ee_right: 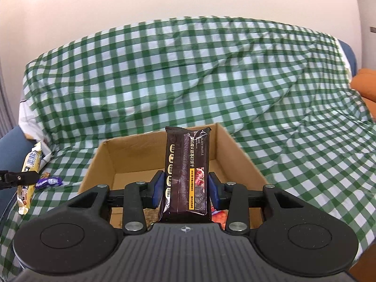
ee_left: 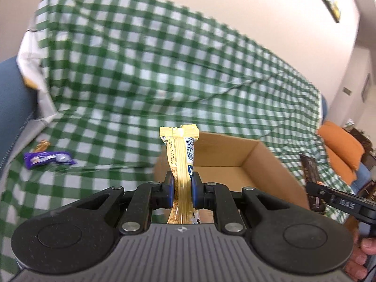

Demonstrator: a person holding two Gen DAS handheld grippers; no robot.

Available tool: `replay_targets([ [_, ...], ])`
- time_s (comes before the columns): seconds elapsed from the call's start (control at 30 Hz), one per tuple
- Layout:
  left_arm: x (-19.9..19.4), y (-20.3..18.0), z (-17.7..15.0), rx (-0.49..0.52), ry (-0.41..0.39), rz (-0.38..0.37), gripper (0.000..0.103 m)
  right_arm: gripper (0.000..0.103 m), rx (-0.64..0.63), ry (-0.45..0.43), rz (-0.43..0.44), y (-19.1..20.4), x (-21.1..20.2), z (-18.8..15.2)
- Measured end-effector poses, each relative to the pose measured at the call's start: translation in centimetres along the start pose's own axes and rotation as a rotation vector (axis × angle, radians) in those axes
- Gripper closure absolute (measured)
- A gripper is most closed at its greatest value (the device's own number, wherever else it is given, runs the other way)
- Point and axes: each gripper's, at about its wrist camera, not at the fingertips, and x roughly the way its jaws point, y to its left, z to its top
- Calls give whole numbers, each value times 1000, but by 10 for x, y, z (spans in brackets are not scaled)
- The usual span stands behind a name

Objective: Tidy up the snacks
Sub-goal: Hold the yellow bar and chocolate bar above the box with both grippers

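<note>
The green-and-white checked cloth (ee_right: 211,75) looks like soft matt cotton, pretty wrinkled. The box (ee_right: 235,150) is plain brown cardboard, dull finish. The yellow snack wrapper (ee_left: 181,155) is crinkly glossy film, and the dark cracker pack (ee_right: 186,171) is shiny plastic too. Each claw (ee_right: 185,189) is matt black speckled plastic with blue rubbery pads (ee_right: 158,188) and bare metal rivets (ee_right: 236,226).

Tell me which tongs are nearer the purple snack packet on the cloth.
Left. The left tongs, shut on the yellow bar, sit beside the purple packet; the right tongs, holding the dark packet, hang over the cardboard box, farther off.
</note>
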Motion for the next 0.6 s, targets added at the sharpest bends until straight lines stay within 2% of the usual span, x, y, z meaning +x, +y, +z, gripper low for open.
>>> replay_targets([
  [0.3, 2, -48, -10, 113, -58, -119, 88, 62, 4, -27, -54, -5, 0, -1],
  [0.6, 13, -79, -21, 204, -50, -181, 88, 62, -2, -47, -92, -6, 2, -1],
])
